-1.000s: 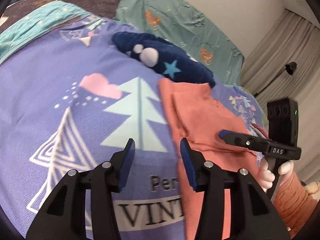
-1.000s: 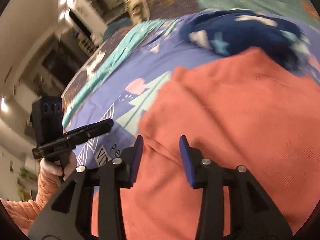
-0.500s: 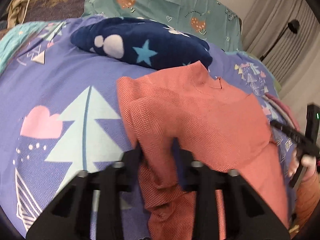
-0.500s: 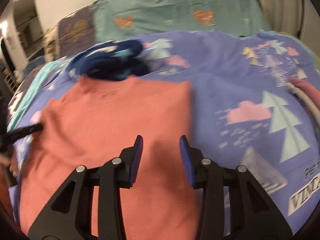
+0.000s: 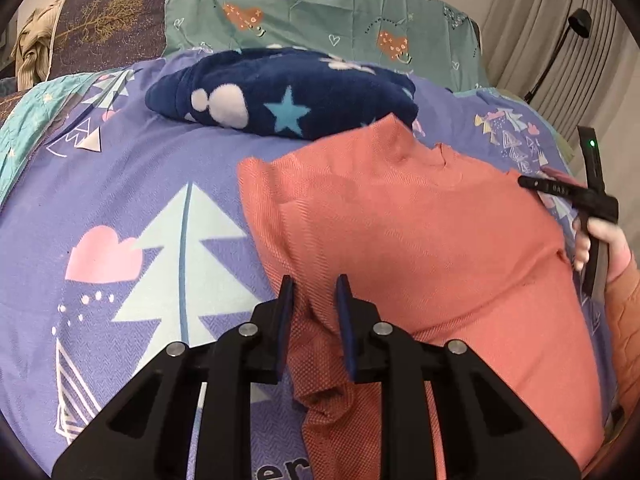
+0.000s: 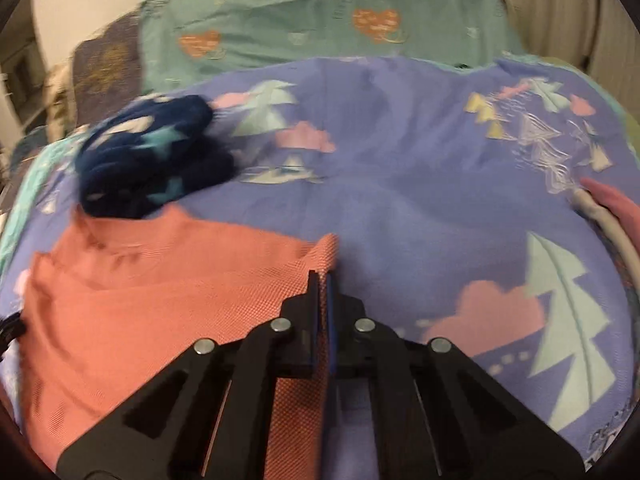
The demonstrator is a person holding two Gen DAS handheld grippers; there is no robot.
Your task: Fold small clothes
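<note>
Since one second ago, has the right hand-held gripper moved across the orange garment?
Yes. The right hand-held gripper went from the middle of the orange garment to its right edge, beside the bare purple bedspread, and its jaws are shut there on the cloth.

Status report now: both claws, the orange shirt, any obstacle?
Left claw closing on orange shirt edge. Right claw shut on its other corner. Shirt flat on purple bedspread. Navy fleece touches the collar.
</note>
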